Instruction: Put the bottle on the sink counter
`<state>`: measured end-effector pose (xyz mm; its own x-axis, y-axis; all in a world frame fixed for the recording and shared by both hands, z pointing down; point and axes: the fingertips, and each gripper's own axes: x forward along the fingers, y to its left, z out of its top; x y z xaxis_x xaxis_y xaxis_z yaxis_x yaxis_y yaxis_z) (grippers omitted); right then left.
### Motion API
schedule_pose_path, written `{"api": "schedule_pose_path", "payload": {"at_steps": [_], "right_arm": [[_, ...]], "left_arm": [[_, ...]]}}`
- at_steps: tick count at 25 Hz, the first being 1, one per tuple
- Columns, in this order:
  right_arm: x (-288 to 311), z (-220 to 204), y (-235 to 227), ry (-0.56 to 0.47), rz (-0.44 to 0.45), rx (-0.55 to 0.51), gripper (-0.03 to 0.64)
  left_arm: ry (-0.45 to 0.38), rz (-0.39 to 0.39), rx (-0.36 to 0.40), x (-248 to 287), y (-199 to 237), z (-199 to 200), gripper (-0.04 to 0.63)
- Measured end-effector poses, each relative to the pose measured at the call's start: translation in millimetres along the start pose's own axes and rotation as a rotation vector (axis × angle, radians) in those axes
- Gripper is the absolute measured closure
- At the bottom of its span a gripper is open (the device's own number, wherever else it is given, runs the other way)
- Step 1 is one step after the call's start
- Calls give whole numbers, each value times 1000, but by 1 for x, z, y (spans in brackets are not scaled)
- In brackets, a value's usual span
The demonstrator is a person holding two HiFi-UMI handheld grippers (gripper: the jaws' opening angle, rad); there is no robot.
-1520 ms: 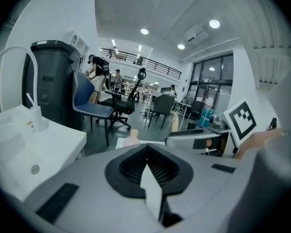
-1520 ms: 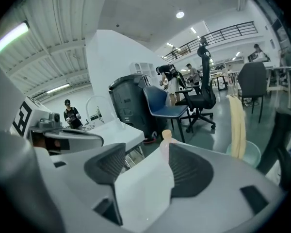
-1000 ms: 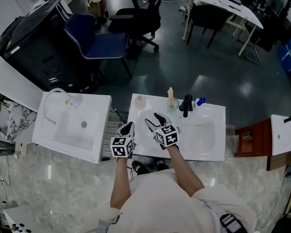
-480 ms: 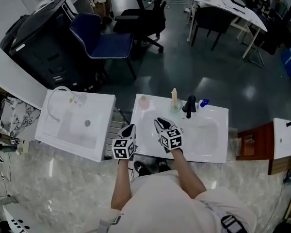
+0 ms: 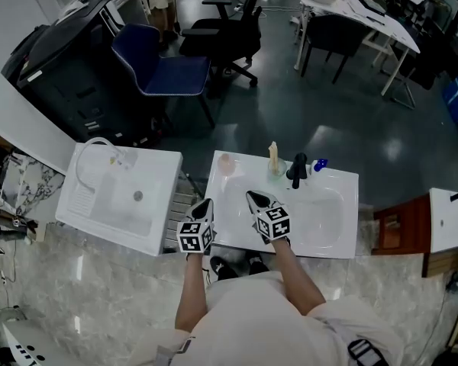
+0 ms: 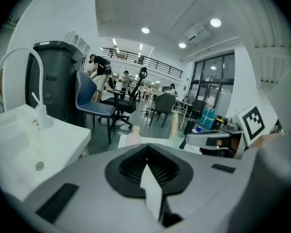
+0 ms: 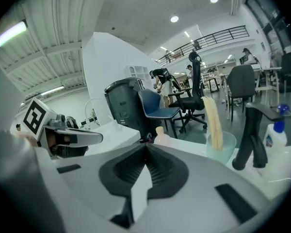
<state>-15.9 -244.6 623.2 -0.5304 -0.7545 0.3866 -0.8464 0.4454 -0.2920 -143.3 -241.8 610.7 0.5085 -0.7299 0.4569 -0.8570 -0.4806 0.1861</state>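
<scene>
**Bottle down, both grippers empty**

Our left gripper [image 5: 206,203] hangs at the left edge of the counter [image 5: 230,213], jaws together on nothing. The bottle [image 5: 226,161] stands upright at the counter's upper left corner. Our right gripper [image 5: 253,196], below it and apart, has just pinched closed, also empty. We judge the retreat should run straight back, clear of bottle and cup [image 5: 275,169]. We read no print, only square markers [image 5: 195,236].

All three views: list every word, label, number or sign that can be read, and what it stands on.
No readable words or numbers anywhere.
Left tongs, marker cube: black-and-white square pattern, no letters.
Right tongs, jaws just closed on nothing: same kind of marker, no letters.
Blue-capped bottle: label too blurred to read.
</scene>
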Motion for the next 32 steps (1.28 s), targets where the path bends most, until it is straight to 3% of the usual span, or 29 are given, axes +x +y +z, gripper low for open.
{"api": "schedule_pose_path", "payload": {"at_steps": [12, 32], "right_arm": [[-9, -16, -14, 44, -65, 8, 612], [5, -18, -11, 83, -49, -38, 611]], "left_arm": [[2, -7, 4, -1, -6, -1, 589], [2, 8, -16, 6, 13, 4, 589]]}}
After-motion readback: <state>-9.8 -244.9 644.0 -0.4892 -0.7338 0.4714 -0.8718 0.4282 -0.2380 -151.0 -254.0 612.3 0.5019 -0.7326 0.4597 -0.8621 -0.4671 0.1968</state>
